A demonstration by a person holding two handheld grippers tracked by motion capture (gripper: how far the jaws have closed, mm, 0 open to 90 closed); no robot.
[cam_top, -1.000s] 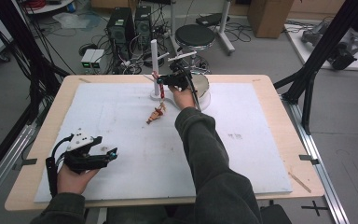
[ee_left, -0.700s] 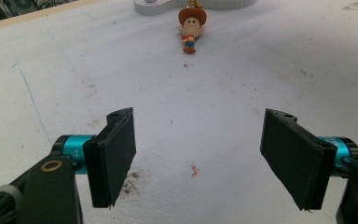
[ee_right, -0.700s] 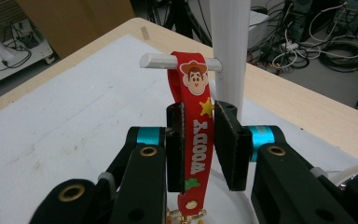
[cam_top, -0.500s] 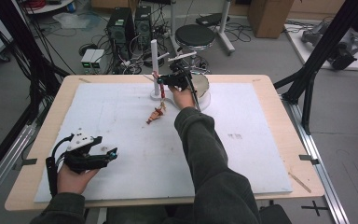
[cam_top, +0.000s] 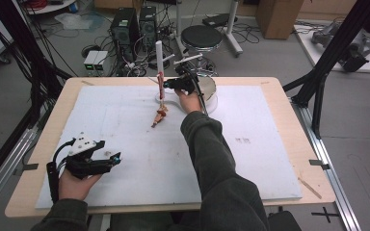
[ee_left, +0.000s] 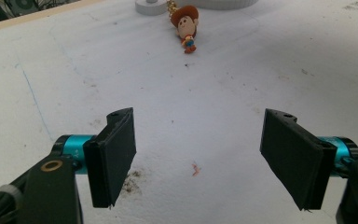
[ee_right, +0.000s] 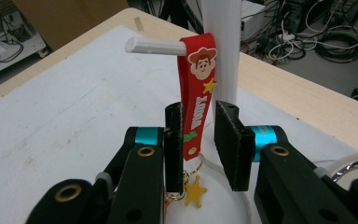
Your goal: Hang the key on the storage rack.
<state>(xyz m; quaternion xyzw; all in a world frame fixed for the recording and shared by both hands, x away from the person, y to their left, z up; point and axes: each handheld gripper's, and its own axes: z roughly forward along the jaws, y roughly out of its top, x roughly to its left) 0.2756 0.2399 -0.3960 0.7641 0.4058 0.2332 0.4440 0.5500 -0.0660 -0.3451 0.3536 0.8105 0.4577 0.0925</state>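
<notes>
a: where is the red rubber strap [ee_right: 198, 95] with the cowboy face printed on it?

b: it hangs from the white peg [ee_right: 154, 45] of the tall white stand [ee_right: 221, 42], at about twelve o'clock on the desk [cam_top: 289, 126]. my right gripper [ee_right: 200, 135] is up at it, and the strap runs down between its jaws.

a: clenched on it?

b: no. those jaws have just been opening a little; the left one lies against the strap, the right one stands just apart from it, so the strap is released. a gold star charm [ee_right: 195, 193] dangles below on a ring.

a: and the cowboy figure [ee_left: 187, 26]?

b: it lies on the white sheet [cam_top: 125, 120], just toward six o'clock of the stand's base.

a: your other hand?

b: my left gripper [ee_left: 198, 156] rests at about seven o'clock, jaws spread wide and grasping nothing.
</notes>
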